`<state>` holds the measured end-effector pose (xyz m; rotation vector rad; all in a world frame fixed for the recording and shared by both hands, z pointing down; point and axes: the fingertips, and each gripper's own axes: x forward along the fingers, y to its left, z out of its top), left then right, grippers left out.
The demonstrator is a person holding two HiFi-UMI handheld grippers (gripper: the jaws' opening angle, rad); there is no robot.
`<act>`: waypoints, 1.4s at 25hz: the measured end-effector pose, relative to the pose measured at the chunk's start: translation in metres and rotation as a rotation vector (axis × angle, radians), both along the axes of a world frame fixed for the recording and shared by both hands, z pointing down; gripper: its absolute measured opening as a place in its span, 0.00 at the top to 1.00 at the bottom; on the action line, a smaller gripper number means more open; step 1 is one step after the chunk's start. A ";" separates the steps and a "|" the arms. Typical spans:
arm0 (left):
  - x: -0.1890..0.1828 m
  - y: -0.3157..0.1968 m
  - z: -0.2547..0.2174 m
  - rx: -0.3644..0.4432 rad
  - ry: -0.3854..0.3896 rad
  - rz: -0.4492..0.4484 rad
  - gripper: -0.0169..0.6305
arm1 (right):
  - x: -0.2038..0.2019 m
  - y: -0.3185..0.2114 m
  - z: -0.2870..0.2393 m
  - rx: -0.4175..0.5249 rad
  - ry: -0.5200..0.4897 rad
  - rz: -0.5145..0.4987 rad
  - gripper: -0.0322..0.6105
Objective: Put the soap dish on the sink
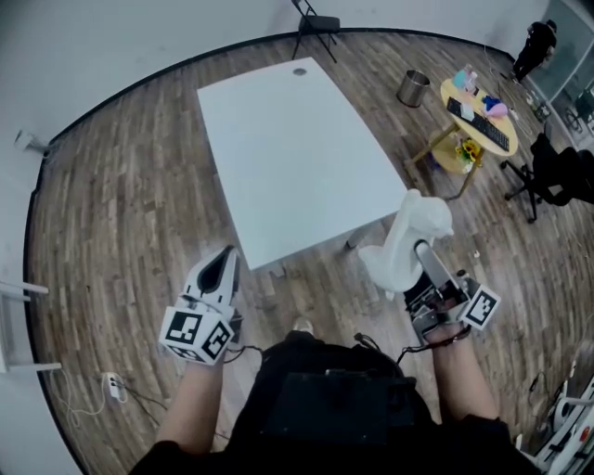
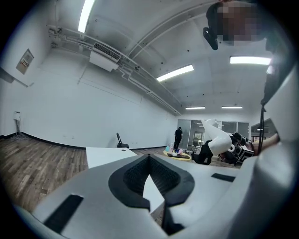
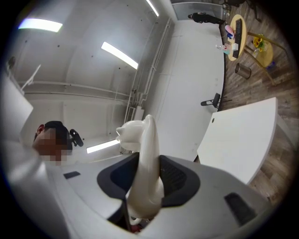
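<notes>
A white, curved soap dish (image 1: 408, 243) stands up out of my right gripper (image 1: 419, 267), which is shut on its lower part at the lower right of the head view. In the right gripper view the soap dish (image 3: 144, 154) fills the gap between the black pads (image 3: 174, 179) and points upward. My left gripper (image 1: 223, 262) hangs at the lower left over the wood floor, jaws together with nothing in them. The left gripper view shows my left gripper (image 2: 149, 161) closed to a point, with the soap dish (image 2: 217, 141) off to its right. No sink is in view.
A large white table (image 1: 297, 148) stands ahead. Right of it are a metal bin (image 1: 413, 88), a round yellow table (image 1: 457, 93) with a keyboard and small items, and a black office chair (image 1: 557, 172). A black chair (image 1: 316, 23) stands by the far wall, and cables (image 1: 111, 390) lie on the floor.
</notes>
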<state>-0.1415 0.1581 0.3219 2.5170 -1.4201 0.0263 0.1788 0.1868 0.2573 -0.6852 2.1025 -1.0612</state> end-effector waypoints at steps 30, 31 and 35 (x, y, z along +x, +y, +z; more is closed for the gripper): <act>0.008 -0.224 0.014 -0.043 -0.035 -0.176 0.99 | -0.001 -0.287 0.029 -0.043 0.004 -0.171 0.73; 0.009 -0.232 0.013 -0.049 -0.036 -0.191 0.99 | -0.002 -0.300 0.030 -0.045 0.005 -0.189 0.73; 0.018 -0.266 0.010 -0.065 -0.050 -0.241 0.99 | -0.002 -0.350 0.037 -0.057 0.003 -0.257 0.73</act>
